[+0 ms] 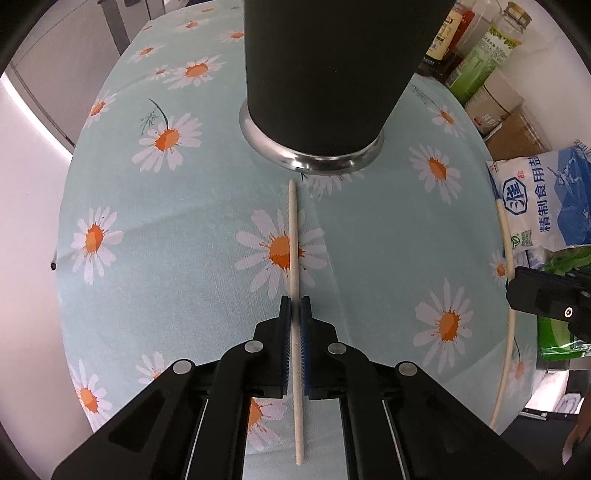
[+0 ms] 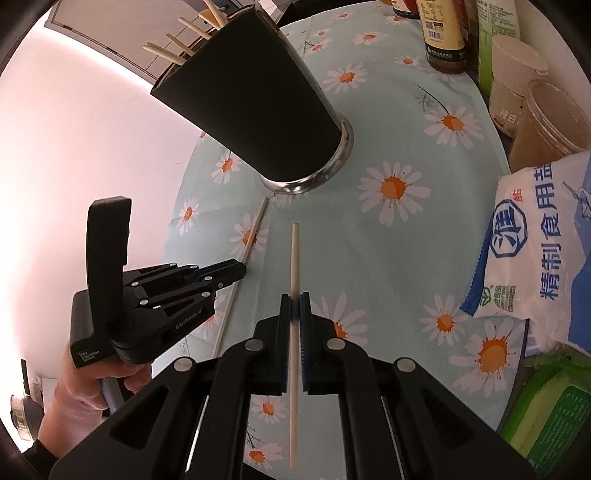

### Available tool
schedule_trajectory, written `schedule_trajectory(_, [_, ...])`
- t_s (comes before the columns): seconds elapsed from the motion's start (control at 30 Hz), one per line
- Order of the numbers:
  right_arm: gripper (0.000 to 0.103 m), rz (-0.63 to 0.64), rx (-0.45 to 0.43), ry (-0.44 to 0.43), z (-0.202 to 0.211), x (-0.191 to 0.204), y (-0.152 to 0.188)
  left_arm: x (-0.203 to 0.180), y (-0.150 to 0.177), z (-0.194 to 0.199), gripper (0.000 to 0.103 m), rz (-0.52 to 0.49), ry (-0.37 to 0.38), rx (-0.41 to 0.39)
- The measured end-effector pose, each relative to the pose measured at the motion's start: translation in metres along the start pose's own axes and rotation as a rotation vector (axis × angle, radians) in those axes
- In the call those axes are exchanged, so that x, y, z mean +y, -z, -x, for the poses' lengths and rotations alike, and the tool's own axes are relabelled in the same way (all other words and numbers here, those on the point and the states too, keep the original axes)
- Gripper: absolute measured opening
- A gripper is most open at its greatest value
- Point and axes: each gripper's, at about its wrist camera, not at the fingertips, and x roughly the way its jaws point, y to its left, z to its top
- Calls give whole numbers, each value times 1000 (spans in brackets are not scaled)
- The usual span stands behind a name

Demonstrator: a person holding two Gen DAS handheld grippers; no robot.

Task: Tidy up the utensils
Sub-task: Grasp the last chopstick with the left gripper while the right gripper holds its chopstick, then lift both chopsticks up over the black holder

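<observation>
The left gripper [image 1: 295, 306] has its jaws drawn almost together around a pale chopstick [image 1: 294, 266], whose shaft runs between the blue pads [image 1: 304, 332] with only the stick's thickness separating them. That chopstick points forward over the daisy-print tablecloth [image 1: 184, 258], its far tip near the steel base of the black utensil holder [image 1: 321, 74]. The right gripper [image 2: 295, 306] is closed the same way on a second chopstick [image 2: 294, 258], which passes between its pads and extends ahead toward the holder and back past the jaws. From the right wrist view the holder stands on the cloth with several more chopsticks [image 2: 177, 48] sticking out of its top. A salt bag [image 2: 535, 243] lies at the right side of the table, with bottles [image 2: 443, 33] and a green packet [image 2: 554, 413] nearby.
</observation>
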Motion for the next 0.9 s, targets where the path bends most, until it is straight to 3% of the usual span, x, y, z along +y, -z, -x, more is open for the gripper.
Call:
schedule_trajectory(0.17, [6, 9, 4, 8, -7, 5, -2, 5, 11, 6, 4, 33, 28, -28])
schedule_trajectory(0.47, [6, 33, -20, 6, -9, 18, -7, 9, 30, 59, 4, 62, 111, -144])
schedule_trajectory(0.77, [6, 127, -92, -43, 2, 48, -11, 10, 38, 100, 4, 79, 230, -294])
schedule_trajectory(0.9, [6, 170, -134, -83, 12, 61, -14, 9, 40, 123, 4, 67, 237, -369])
